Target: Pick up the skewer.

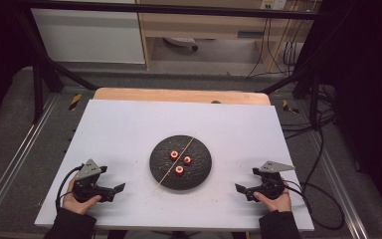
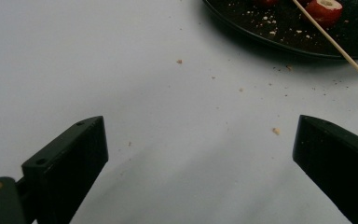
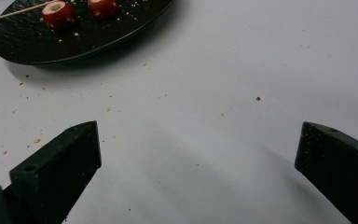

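A black round plate (image 1: 199, 172) sits mid-table with three red cored fruit pieces (image 1: 179, 170) on it. A thin wooden skewer (image 1: 166, 177) lies slantwise across the plate, its near end sticking out over the rim. My left gripper (image 1: 112, 179) rests at the front left, open and empty, jaws pointing toward the plate. My right gripper (image 1: 247, 179) mirrors it at the front right, also open and empty. In the left gripper view the wide-apart jaws (image 2: 200, 154) frame bare board, with the plate (image 2: 279, 39), one fruit piece (image 2: 324, 9) and the skewer (image 2: 335, 46) beyond. The right gripper view shows the plate (image 3: 37, 42) and two pieces (image 3: 58, 13).
The plate stands on a white board (image 1: 129, 129) laid over a wooden table (image 1: 179, 94). Crumbs (image 2: 276, 131) are scattered on the board near the plate. Black frame posts (image 1: 40, 84) stand at both sides, and cables (image 1: 318, 164) trail off the right edge.
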A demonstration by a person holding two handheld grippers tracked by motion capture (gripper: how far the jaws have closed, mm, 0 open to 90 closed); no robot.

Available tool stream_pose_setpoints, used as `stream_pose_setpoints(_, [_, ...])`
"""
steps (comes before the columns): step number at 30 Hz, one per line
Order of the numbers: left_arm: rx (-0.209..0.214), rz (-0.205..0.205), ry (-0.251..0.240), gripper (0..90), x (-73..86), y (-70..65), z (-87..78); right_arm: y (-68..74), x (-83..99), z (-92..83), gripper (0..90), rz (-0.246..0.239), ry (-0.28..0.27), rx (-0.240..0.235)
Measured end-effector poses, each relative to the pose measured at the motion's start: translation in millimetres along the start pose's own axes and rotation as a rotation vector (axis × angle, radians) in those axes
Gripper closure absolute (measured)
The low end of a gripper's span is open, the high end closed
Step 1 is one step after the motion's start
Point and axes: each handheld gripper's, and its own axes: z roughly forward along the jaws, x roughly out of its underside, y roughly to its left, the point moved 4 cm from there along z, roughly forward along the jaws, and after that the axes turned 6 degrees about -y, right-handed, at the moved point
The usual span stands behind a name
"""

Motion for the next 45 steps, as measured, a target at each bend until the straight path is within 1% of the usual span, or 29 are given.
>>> stream_pose_setpoints(5, [0.003,0.004,-0.002,2.8,-1.7,-2.7,0.4,0.3,-0.1,-0.5,1.1,0.003,0.001,-0.002])
stream_pose_setpoints(7, [-0.002,0.010,0.006,2.8,-2.3,-4.6,1.3,0.2,-0.4,-0.8,1.0,0.000,-0.003,-0.003])
stream_pose_setpoints(15, [-0.005,0.009,0.013,2.8,-4.2,-8.5,3.3,0.6,-0.1,-0.3,1.1,0.003,0.001,-0.004])
stream_pose_setpoints(27, [0.002,0.019,0.032,2.8,-8.0,-18.1,7.1,0.4,0.2,0.2,1.2,0.001,0.005,-0.001])
stream_pose_setpoints(35, [0.007,0.027,0.041,2.8,-13.1,-26.2,10.6,0.6,0.5,-0.2,1.1,0.000,0.010,0.002])
stream_pose_setpoints(41, [0.010,0.040,0.053,2.8,-20.2,-34.3,13.9,0.2,0.4,-0.3,1.1,-0.002,0.010,0.003])
stream_pose_setpoints(45, [0.015,0.038,0.050,2.8,-24.8,-37.2,13.9,0.2,0.4,-0.5,1.1,-0.002,0.009,0.004])
